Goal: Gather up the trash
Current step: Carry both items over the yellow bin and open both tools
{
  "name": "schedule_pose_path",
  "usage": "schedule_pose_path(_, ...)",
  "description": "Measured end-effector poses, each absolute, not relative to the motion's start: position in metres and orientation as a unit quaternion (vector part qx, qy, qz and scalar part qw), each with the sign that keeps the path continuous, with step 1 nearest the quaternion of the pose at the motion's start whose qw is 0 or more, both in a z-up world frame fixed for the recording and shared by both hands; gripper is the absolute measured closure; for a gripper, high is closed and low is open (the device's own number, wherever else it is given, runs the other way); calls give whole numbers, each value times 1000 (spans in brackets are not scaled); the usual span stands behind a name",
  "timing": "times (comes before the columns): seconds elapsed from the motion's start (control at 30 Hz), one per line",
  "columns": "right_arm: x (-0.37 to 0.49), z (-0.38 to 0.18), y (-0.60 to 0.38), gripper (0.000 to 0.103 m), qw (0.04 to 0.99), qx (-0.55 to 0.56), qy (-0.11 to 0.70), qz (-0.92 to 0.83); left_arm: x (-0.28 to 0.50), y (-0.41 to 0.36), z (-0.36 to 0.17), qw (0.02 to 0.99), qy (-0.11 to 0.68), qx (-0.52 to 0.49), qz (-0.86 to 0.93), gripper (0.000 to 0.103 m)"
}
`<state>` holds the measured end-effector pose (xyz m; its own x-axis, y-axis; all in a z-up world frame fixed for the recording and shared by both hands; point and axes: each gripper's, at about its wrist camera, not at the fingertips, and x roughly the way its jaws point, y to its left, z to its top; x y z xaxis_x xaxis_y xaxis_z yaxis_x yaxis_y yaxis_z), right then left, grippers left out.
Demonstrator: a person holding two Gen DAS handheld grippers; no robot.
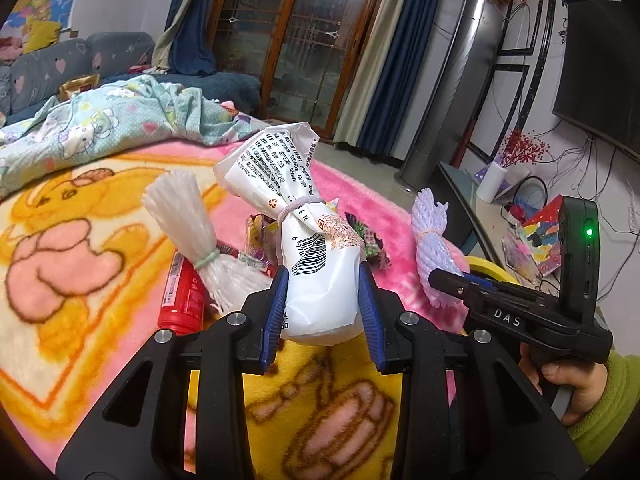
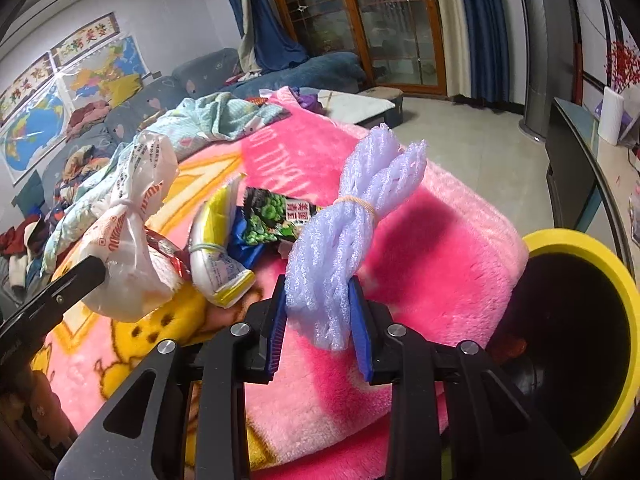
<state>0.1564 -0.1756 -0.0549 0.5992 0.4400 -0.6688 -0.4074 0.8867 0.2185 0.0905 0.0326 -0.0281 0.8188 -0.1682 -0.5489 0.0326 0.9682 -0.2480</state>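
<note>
My left gripper is shut on a white printed plastic bag tied with a band, held slightly above the blanket. In the right wrist view the same bag hangs at the left. My right gripper is shut on a lilac foam net bundle bound with a rubber band; that bundle also shows at the right of the left wrist view. On the blanket lie a white foam net bundle, a red tube, a yellow-white wrapper roll and a green snack packet.
A pink and yellow plush blanket covers the surface. A yellow-rimmed bin with a dark inside stands just off its right edge. A crumpled patterned quilt lies at the back. A hand in a green sleeve holds the right gripper.
</note>
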Motion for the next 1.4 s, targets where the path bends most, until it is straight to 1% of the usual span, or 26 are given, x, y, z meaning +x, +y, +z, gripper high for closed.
schedule_pose_path(0.77,134,-13,-228,75,916,33,340,212,84,-21,-12,952,277,-76,-105,76)
schedule_pose_path(1.4,126,-7,-271,75,925,39,336,174,92,-59,-12,948,277,-53,-150,76)
